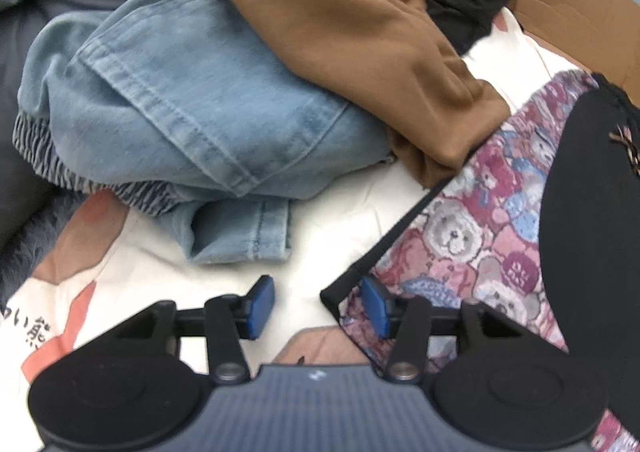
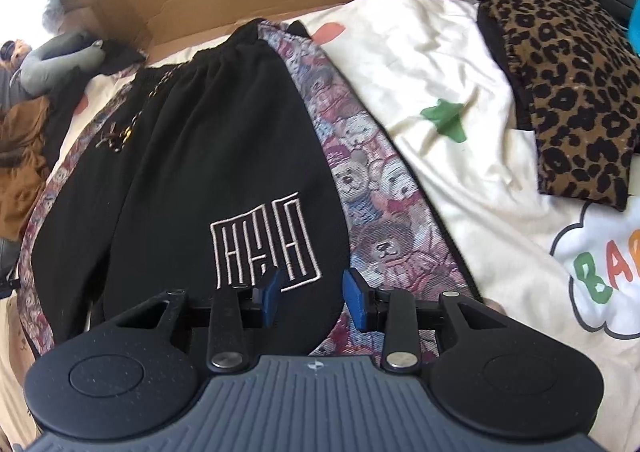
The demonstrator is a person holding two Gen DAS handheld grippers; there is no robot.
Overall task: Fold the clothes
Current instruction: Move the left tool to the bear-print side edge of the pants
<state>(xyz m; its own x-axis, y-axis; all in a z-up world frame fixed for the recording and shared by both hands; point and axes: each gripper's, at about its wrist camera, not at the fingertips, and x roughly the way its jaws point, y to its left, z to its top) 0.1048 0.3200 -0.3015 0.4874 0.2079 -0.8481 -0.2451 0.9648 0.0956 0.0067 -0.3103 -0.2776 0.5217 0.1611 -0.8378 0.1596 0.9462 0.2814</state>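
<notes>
At nine o'clock, left wrist view: denim garment (image 1: 192, 108), brown garment (image 1: 360, 32) overlapping it.
Left hand-held gripper (image 1: 318, 306): jaws wide, empty, over white bedsheet (image 1: 320, 220).
Black trousers (image 2: 192, 156): flat on teddy-bear blanket (image 2: 372, 188), twelve o'clock of right hand-held gripper (image 2: 310, 298).
Right hand-held gripper: jaws wide, empty.
Leopard-print garment (image 2: 568, 92): two o'clock.

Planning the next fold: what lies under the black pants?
The black pants lie on a bear-print cloth, which rests on the cream sheet. Whatever is beneath the pants' middle is covered.
</notes>
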